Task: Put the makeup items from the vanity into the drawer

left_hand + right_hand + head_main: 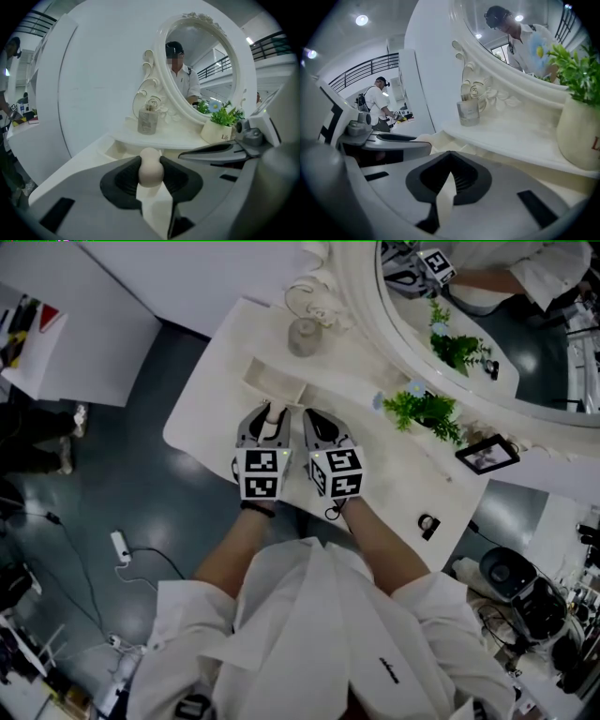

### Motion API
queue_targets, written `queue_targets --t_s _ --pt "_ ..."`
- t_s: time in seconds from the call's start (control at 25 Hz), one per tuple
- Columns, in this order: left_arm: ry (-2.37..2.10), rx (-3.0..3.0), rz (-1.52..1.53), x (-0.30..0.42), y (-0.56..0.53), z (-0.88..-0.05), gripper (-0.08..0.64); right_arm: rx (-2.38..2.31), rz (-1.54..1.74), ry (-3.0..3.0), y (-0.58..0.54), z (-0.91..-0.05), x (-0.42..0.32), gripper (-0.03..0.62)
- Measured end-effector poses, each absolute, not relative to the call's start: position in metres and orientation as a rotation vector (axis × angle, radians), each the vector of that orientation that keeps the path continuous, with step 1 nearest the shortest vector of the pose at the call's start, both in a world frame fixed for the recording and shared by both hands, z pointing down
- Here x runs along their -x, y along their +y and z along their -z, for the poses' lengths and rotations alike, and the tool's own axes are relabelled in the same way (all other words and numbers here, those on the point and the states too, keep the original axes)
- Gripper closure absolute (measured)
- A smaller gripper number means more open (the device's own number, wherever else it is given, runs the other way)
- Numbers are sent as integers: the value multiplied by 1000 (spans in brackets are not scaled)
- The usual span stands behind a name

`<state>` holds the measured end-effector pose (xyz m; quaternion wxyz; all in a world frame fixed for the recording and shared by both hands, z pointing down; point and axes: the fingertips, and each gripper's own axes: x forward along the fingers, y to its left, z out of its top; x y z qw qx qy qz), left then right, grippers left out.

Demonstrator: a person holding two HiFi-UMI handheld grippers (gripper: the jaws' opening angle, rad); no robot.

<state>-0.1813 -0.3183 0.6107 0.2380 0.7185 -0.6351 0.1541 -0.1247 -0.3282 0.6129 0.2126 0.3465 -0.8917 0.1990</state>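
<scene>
Left gripper: jaws partly open and clamped on a round beige knob, 1 pad on each side of it. The ball fills the gap and both pads touch it. In the head view the knob sits at the near edge of the open drawer, on the front that faces the person. It sticks out toward the person, roughly in line with the gripper's own axis.

Drawer: it sits in the raised back section of the bench, left of centre, open top facing up. The left gripper view shows it as a shallow cream recess just beyond the knob. I can't make out any contents.

Right gripper: jaws closed, pads meeting at the tips, nothing between them. It sits just beside the left gripper, on its right, over the front of the bench. Both grippers point at the mirror.

Makeup item in view: 1 small glass jar on the upper shelf at the foot of the mirror frame. It stands upright, long axis vertical, beyond the drawer and apart from both grippers. Something pale shows at its top, but I can't tell what it is.

Other things on the bench:
- A potted green plant stands in front of the mirror, right of the grippers.
- A dark photo frame is further right.
- A small black object lies near the front right edge. It is too small to identify.
</scene>
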Motion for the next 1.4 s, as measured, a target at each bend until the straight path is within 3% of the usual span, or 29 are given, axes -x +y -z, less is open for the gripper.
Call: queue_targets --t_s 0.76,1.4 --pt "-1807 -1770 -266 210 -372 -630 417 -960 -516 -2482 -345 -612 140 575" --pt "-1768 -1829 -245 200 -379 -634 317 -970 -516 -2481 -345 -613 136 575"
